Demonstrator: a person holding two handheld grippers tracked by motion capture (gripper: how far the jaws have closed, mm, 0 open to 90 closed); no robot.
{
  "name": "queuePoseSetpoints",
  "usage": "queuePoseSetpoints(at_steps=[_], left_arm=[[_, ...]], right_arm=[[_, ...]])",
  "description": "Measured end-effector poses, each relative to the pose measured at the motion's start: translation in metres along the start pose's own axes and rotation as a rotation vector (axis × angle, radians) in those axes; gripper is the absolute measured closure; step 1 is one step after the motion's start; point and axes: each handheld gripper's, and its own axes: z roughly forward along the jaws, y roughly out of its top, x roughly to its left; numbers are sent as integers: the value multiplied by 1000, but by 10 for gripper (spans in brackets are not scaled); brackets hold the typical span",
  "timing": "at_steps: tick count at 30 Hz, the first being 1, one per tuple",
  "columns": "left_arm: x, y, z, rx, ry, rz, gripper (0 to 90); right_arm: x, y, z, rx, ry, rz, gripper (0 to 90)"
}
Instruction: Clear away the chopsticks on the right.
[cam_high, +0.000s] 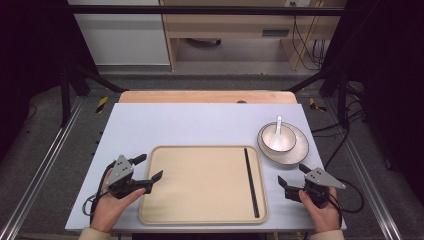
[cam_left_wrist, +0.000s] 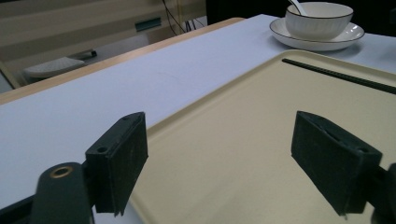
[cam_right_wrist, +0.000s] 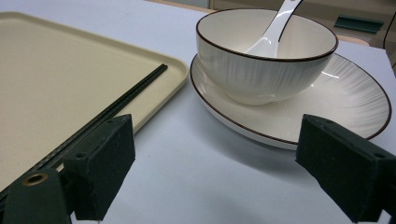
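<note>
Both grippers are idling with jaws apart and empty: left gripper at the tray edge, right gripper near the plate. Chopsticks are lying along the tray's right side; likely light, stiff, slippery, so pinching mid-length looks best.

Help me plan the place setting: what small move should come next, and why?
Probably ease the right tongs forward to the plate rim. They are open and empty, the plate with bowl and spoon sits off the tray, and the chopsticks already lie on it.

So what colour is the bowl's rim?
A thin dark brown line on the white bowl, clearest in the right gripper view.
</note>
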Motion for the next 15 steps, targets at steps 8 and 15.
queuePoseSetpoints(at_steps=[8, 15], left_arm=[[20, -19, -28, -63, 52, -27, 83], [31, -35, -48, -110, 88, -30, 77]], right_arm=[[-4, -2, -2, -5, -13, 25, 117], [-8, -4, -4, -15, -24, 48, 111]])
